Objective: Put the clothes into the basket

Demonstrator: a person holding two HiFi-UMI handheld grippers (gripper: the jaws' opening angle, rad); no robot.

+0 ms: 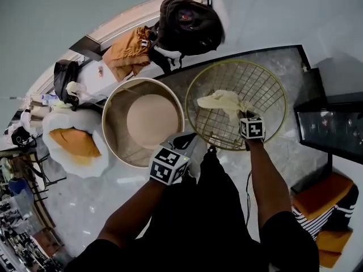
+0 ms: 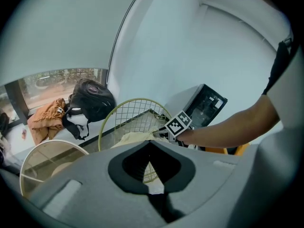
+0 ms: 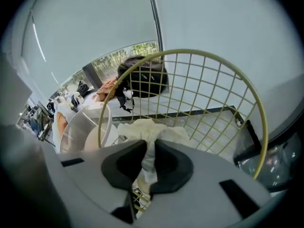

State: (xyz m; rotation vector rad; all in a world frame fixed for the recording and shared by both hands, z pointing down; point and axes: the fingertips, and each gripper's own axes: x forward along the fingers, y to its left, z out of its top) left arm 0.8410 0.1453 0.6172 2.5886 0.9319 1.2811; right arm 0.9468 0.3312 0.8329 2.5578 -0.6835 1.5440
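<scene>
Clothes at this moment means one cream garment [image 1: 221,101]; it lies bunched in the gold wire basket [image 1: 266,84], with one end pinched in the right gripper [image 1: 243,115] at the near side of the rim; the jaws are closed tight on a fold, the pale fabric squeezed between the dark pads and trailing below them in the right gripper view, while the rest spreads over the wire bottom; taking a single fold near the edge looks like a way to let the piece hang and come free of the wires in one length.

The left gripper [image 1: 190,139] hangs at the near side of the two baskets, about where they meet; its jaws are together with nothing in them; I take it to be held out of the way so that the right arm has room.

The round cream basket [image 1: 113,103] is bare inside, showing only its tan bottom; it stands just beside the wire one, touching or nearly so, and seems the likely place for the garment, though from the task alone I cannot be sure which basket is meant.

Beyond the baskets, by the window ledge, sit a black backpack [image 1: 190,24] and a crumpled orange garment [image 1: 127,52], both well apart from either gripper; the orange one may be next.
</scene>
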